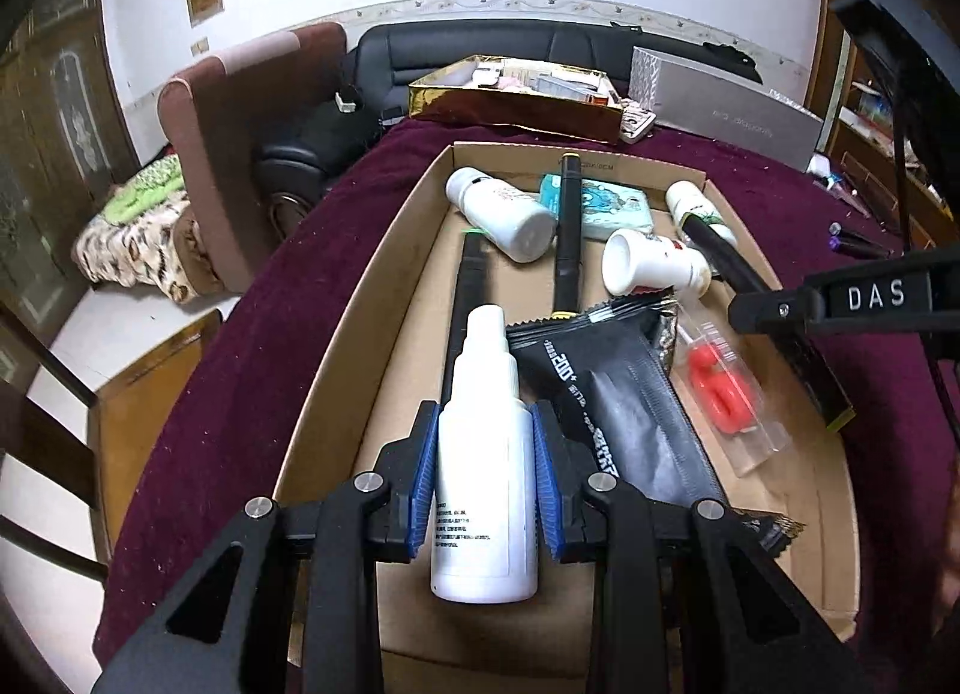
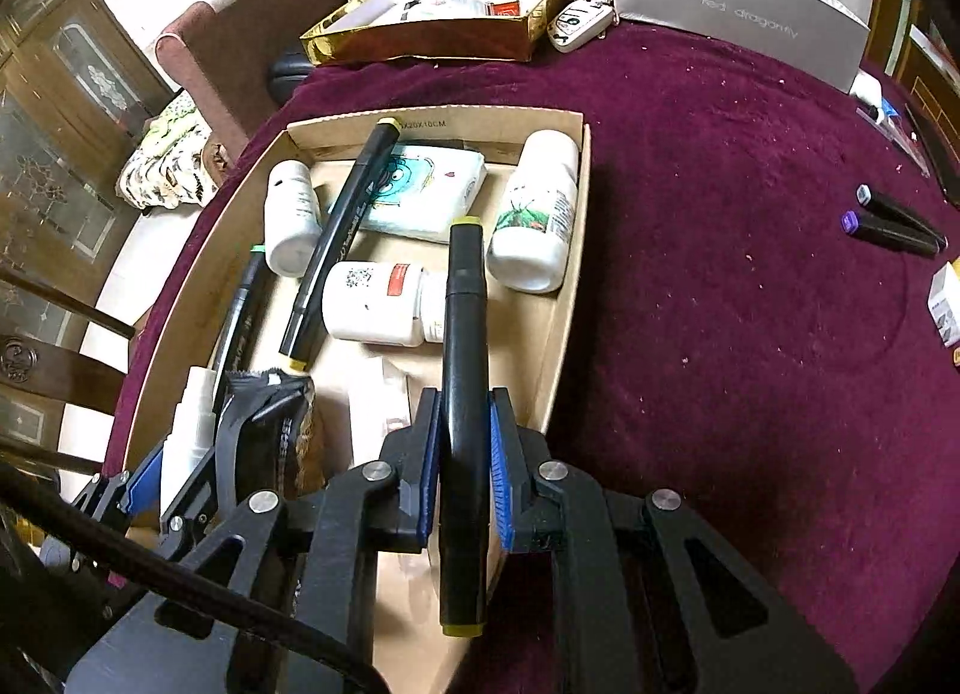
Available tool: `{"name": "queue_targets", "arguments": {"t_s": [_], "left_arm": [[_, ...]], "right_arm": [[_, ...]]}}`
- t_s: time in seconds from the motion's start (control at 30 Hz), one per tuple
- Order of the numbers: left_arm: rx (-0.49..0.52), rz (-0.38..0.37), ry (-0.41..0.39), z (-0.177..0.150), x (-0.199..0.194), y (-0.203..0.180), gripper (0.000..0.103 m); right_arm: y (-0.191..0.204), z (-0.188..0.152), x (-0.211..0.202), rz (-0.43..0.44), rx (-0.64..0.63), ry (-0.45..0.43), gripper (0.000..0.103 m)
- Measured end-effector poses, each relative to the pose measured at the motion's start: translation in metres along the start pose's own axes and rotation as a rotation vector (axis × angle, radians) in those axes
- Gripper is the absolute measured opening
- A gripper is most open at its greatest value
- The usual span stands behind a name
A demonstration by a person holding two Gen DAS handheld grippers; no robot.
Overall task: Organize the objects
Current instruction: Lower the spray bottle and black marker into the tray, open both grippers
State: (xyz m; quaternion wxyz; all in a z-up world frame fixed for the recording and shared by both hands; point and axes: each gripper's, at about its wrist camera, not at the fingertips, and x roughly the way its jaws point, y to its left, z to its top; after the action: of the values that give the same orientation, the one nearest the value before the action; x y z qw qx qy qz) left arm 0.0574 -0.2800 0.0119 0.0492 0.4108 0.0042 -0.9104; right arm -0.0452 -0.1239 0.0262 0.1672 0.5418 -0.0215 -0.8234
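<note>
Living room, maroon tablecloth point(image 2: 720, 274), cardboard box point(image 2: 567, 286) half filled; both grippers carry an item over it.

Left gripper point(image 1: 485, 454) clenched on a white spray bottle point(image 1: 485, 454) at the box's near end; right gripper point(image 2: 462, 454) grasping a black marker point(image 2: 462, 394) by the right wall. Risks, as I judge: the smooth bottle slips nose-down onto the black pouch point(image 1: 630, 412); the marker clips the wall or rolls a pill bottle point(image 2: 375, 304). In the box: three pill bottles, two loose markers, one tissue pack point(image 2: 426, 190), one pouch, one clear case of red pieces point(image 1: 723, 388). Two more markers point(image 2: 894, 226) lie well apart on the cloth.
</note>
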Motion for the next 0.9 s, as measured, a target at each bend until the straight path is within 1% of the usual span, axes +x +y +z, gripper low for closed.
{"name": "queue_targets", "arguments": {"t_s": [0.17,0.27,0.6,0.7,0.77,0.8,0.87,0.9], "left_arm": [[0.015,0.02,-0.003,0.0,0.0,-0.002,0.025],[0.029,0.037,0.0,0.001,0.001,-0.004,0.025],[-0.005,0.053,0.022,0.001,0.005,0.003,0.026],[-0.013,0.051,0.035,0.0,0.006,0.004,0.027],[-0.017,0.049,0.039,0.0,0.006,0.005,0.027],[-0.018,0.049,0.04,-0.001,0.005,0.004,0.027],[-0.021,0.044,0.041,0.0,0.003,0.004,0.027],[-0.025,0.039,0.041,0.0,0.001,0.004,0.027]], "right_arm": [[0.004,-0.001,0.012,-0.01,-0.006,0.026,0.013],[0.008,-0.003,0.01,-0.037,-0.022,0.011,0.013],[0.01,-0.004,0.009,-0.061,-0.029,-0.001,0.014],[0.009,-0.005,0.008,-0.033,-0.021,-0.003,0.021],[0.011,-0.006,0.007,-0.004,-0.016,-0.001,0.03],[0.012,-0.007,0.006,0.005,-0.02,-0.002,0.032],[0.016,-0.009,0.004,0.01,-0.032,-0.011,0.042],[0.018,-0.01,0.001,0.012,-0.038,-0.022,0.044]]}}
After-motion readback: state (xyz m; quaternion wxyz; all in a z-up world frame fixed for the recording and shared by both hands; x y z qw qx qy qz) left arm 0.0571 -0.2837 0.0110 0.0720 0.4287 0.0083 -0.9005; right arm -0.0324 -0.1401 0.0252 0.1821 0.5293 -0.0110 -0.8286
